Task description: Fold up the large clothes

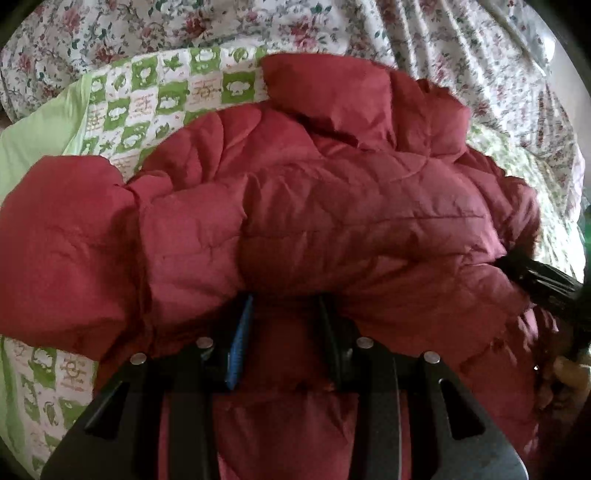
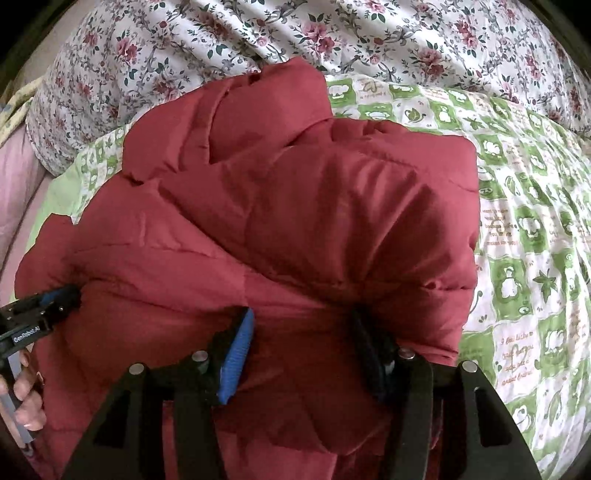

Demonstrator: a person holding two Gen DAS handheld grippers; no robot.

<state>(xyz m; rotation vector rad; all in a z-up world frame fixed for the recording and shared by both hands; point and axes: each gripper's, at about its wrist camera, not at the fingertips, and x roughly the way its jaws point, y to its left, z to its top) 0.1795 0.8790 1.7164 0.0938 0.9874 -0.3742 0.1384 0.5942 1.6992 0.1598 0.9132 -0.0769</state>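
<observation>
On the bed (image 2: pixel 517 206), red jacket (image 2: pixel 295 206) swallowing both claw tips.

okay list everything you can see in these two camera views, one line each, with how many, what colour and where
puffer jacket: one, dark red, quilted, bunched up on the green patchwork quilt, filling the middle of both views
patchwork quilt: one, green and white checks with small prints, under the jacket
floral sheet: one, white with pink roses, rumpled beyond the quilt
person's hand: one, at the left edge of the right wrist view, holding the left tool's handle
left hand-held gripper: one, black with a blue pad, fingers pressed into a jacket fold
right hand-held gripper: one, black with a blue pad, fingers astride a jacket fold
</observation>
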